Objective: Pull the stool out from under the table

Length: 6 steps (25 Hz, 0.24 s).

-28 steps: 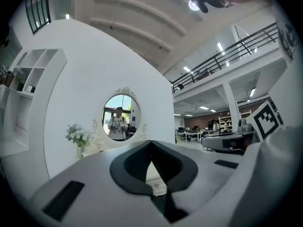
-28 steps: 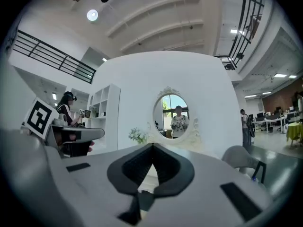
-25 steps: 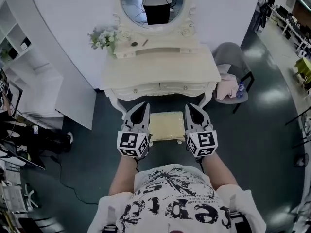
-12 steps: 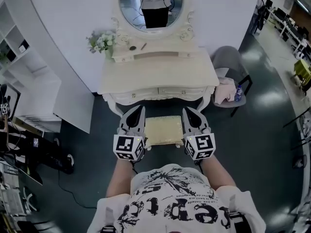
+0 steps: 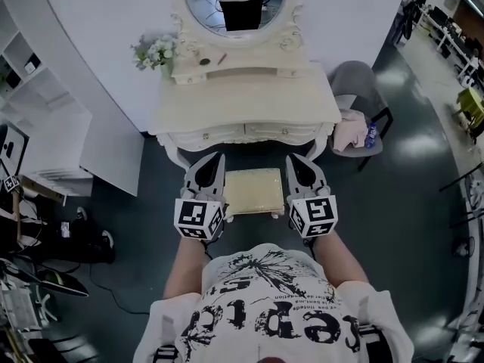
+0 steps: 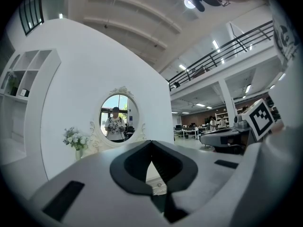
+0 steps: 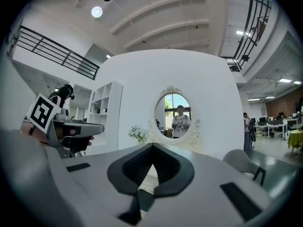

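The left gripper (image 5: pixel 214 160) has its jaws drawn together, tips meeting with nothing clamped between them. The right gripper (image 5: pixel 296 159) is closed the same way. Both point level toward the desk (image 5: pixel 246 104), one on each side of the stool (image 5: pixel 255 193), and each inner flank lies along a side edge of the cream seat. The stool stands on the floor (image 5: pixel 412 203) just in front of the desk's front edge, with a dark strip of floor showing between them.

The desk's curved front legs (image 5: pixel 178 159) stand just outside the gripper tips. Its two drawers (image 5: pixel 227 133) are directly ahead. The person's torso (image 5: pixel 272 308) is right at the stool's near edge.

On the desk's back shelf a bunch of white flowers (image 5: pixel 155 51) sits at the left, below an oval mirror (image 5: pixel 234 2). A grey chair (image 5: pixel 355 82) with a pink cloth (image 5: pixel 349 136) on it stands just beside the desk's right end. A white shelf unit (image 5: pixel 45 104) stands against the curved white wall to the left. Dark equipment and cables (image 5: pixel 45 240) crowd the far left floor.

The dark, glossy floor lies open to the right of the stool and in a narrower lane to its left.
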Available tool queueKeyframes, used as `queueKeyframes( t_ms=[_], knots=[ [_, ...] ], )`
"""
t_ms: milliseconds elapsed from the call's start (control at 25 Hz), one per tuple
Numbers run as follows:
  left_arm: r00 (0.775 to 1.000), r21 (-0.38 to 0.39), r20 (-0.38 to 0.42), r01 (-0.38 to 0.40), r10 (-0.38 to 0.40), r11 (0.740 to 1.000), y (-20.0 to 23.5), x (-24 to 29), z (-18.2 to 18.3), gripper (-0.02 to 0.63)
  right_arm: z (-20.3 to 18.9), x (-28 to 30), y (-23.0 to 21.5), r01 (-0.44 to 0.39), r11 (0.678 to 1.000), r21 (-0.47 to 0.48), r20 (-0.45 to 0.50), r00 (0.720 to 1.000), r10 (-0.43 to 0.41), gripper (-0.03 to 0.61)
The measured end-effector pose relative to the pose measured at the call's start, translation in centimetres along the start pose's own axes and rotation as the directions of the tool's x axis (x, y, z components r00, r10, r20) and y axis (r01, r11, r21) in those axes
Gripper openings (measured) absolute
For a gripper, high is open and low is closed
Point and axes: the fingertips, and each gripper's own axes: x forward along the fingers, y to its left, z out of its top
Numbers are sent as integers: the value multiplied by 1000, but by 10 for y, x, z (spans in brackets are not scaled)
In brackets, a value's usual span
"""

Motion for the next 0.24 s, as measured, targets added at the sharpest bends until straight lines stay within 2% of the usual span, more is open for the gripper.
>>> queueKeyframes(
  t_ms=[240],
  knots=[
    [1000, 12, 17, 7, -7, 1000, -4, 6, 6, 17, 7, 3, -5, -6, 1000, -15, 14, 1000, 7, 15]
  ],
)
